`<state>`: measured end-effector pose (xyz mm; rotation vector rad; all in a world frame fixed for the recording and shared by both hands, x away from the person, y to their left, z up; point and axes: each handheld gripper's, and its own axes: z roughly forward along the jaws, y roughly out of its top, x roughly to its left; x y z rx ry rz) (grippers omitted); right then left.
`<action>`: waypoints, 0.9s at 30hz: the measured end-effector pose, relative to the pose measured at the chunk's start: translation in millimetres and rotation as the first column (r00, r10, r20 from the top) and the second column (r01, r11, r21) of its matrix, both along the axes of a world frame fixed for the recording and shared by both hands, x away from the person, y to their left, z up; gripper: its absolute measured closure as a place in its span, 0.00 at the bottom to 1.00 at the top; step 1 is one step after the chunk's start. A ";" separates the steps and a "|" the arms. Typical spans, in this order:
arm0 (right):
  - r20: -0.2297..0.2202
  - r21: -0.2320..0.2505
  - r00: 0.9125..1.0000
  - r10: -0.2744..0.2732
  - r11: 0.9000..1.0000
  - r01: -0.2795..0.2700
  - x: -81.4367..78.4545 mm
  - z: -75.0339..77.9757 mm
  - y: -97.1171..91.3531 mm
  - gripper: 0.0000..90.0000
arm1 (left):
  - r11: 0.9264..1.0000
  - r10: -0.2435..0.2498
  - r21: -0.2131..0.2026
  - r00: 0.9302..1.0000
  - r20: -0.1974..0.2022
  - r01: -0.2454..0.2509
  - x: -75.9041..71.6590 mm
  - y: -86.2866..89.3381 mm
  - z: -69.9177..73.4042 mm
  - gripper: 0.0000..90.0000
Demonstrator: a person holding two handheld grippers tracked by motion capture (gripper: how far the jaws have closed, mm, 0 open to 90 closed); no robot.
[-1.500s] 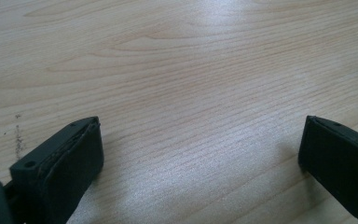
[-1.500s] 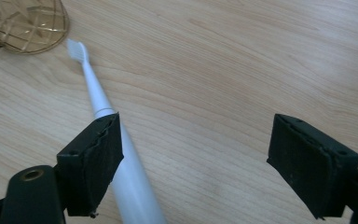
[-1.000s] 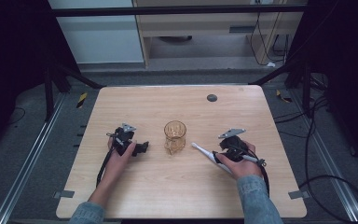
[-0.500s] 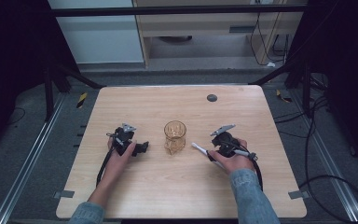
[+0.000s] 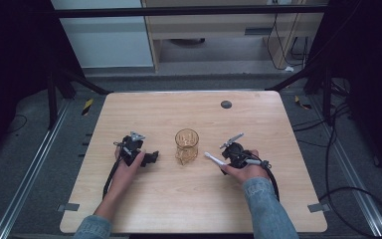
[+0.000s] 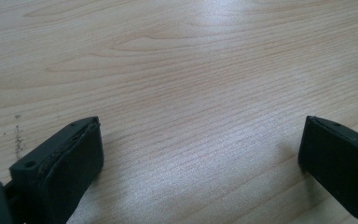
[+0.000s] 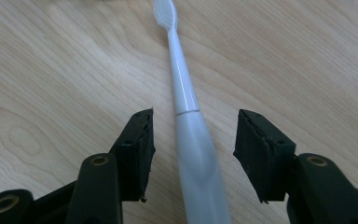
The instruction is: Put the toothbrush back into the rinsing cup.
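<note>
One table (image 5: 129, 109), one glass cup (image 5: 186, 145), one toothbrush (image 7: 186, 107), two grippers.

Counter (image 5: 189, 199): pale wood-grain top, smooth, satin sheen seen under the light. Toothbrush (image 7: 186, 116): white plastic, glossy, smooth. Cup (image 5: 186, 144): amber, see-through, ribbed wall; glass or plastic cannot be told. Right gripper (image 7: 193, 154) and left gripper (image 6: 200, 154): matt black plastic, jaws faced with rough-edged dark padding. Sleeve (image 5: 268, 209): blue denim cloth.

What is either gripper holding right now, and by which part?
Nothing is held. The right gripper is open, its jaws either side of the toothbrush handle without touching it. The left gripper is open over bare table.
</note>
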<state>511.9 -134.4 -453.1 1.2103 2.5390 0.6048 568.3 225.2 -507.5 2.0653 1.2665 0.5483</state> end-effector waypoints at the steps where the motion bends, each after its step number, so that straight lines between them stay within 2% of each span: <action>1: -0.005 -0.007 1.000 0.003 1.000 -0.003 0.3 -1.1 -0.4 0.53 | 1.000 0.000 0.000 1.000 0.000 0.000 0.0 0.0 0.0 0.00; 6: -0.041 -0.037 0.999 0.010 0.999 -0.012 1.2 -6.9 -1.2 0.56 | 1.000 0.000 0.000 1.000 0.000 0.000 0.0 0.0 0.0 0.00; 12: -0.066 -0.042 0.998 0.007 0.999 -0.010 2.3 -12.7 -2.6 0.59 | 1.000 0.000 0.000 1.000 0.000 0.000 0.0 0.0 0.0 0.00; 17: -0.082 -0.058 0.996 0.019 0.998 -0.023 3.7 -14.9 -2.5 0.61 | 1.000 0.000 0.000 1.000 0.000 0.000 0.0 0.0 0.0 0.00; 27: -0.099 -0.053 0.995 0.019 0.998 -0.024 6.1 -18.5 -2.5 0.66 | 1.000 0.000 0.000 1.000 0.000 0.000 0.0 0.0 0.0 0.00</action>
